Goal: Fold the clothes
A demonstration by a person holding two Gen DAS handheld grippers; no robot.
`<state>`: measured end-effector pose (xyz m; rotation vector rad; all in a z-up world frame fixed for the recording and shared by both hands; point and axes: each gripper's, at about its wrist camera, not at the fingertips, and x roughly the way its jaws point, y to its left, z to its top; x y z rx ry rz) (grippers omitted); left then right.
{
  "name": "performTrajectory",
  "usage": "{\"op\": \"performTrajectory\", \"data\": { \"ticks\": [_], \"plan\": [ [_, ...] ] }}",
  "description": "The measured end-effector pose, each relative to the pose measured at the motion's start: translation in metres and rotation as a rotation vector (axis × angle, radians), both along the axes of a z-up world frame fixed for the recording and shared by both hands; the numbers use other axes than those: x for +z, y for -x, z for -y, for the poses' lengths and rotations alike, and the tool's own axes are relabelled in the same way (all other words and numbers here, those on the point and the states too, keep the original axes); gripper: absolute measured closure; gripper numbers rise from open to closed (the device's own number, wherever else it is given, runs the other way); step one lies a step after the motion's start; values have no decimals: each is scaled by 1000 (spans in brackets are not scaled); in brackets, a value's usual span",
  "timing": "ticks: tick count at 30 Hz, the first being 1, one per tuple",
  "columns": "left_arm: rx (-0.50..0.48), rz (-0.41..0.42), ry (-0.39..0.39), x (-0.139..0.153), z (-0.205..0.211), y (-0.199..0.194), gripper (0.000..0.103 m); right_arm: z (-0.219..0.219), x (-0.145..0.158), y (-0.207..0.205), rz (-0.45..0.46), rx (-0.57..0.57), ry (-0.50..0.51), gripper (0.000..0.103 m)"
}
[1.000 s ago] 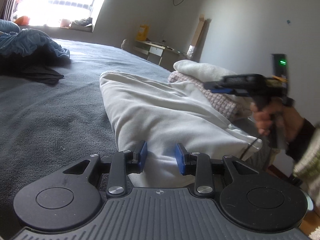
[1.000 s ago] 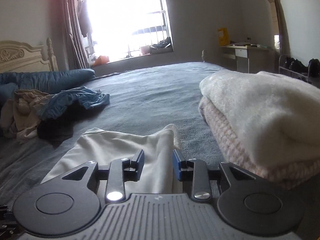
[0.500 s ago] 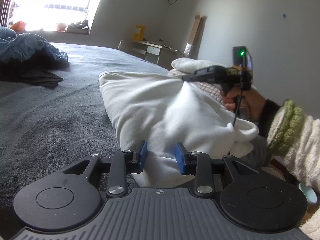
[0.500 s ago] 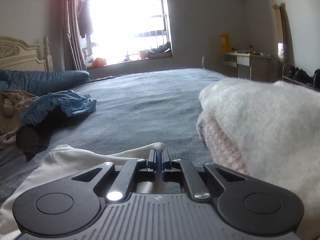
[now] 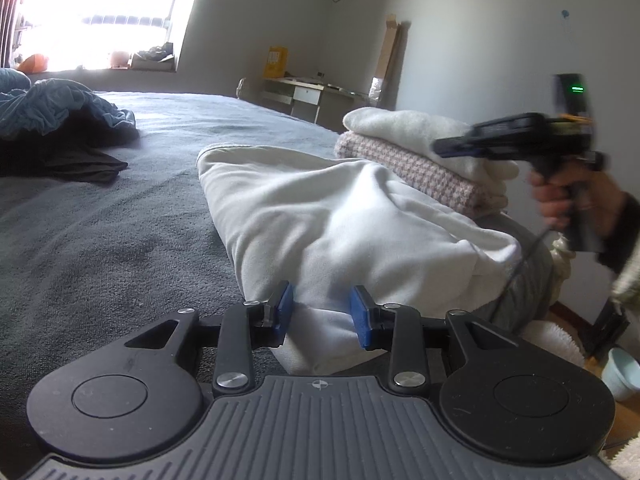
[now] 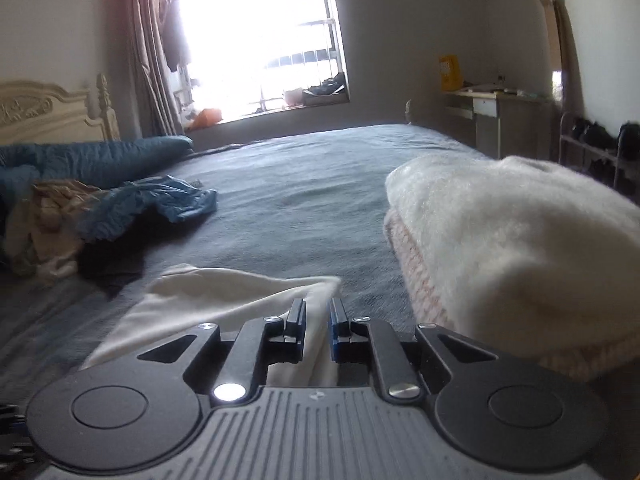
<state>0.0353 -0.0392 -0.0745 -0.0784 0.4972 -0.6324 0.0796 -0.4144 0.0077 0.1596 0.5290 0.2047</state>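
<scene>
Our left gripper (image 5: pixel 320 312) stands parted around the white garment (image 5: pixel 340 224) on the bed (image 5: pixel 100 240); contact unclear. Our blurred right gripper (image 6: pixel 316 320) has just been opening, cloth between its narrow jaws, beside the folded stack (image 6: pixel 512 232).

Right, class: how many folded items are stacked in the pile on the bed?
2. A fluffy white folded item lies on top, and a pink-and-white knitted one sits directly beneath it, on the grey bed. More may be hidden underneath or behind.
</scene>
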Motion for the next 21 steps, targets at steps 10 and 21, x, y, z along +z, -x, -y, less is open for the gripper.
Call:
{"op": "performTrajectory", "data": {
  "ticks": [10,21],
  "plan": [
    [18,-6,-30,3,5,1,69,2,-39,19,-153,44,-165,86],
    [15,12,-73,4,11,1,68,41,-85,44,-93,-88,-473,99]
  ]
}}
